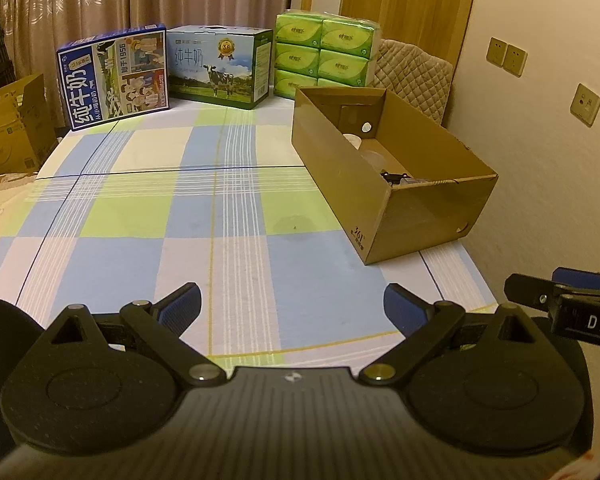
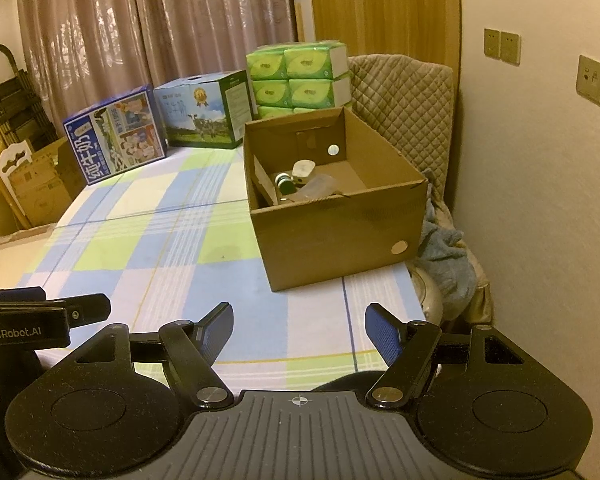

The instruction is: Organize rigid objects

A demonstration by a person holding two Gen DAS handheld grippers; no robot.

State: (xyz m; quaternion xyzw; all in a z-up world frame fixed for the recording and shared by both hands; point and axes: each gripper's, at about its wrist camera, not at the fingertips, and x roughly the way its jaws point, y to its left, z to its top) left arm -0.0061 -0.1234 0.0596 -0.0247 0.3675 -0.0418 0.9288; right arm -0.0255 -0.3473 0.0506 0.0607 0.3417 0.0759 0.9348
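An open cardboard box stands on the right side of the checked tablecloth. Inside it lie several small items: a white container, a dark green round piece, a clear plastic piece and a small black object. My left gripper hovers open over the near edge of the table, nothing between its blue pads. My right gripper is also open and empty, near the table's front right, facing the box. Each gripper shows at the edge of the other's view.
Two milk cartons and a stack of green tissue packs line the far edge of the table. A quilted chair and a blue cloth sit right of the table by the wall. Cardboard boxes stand on the floor at left.
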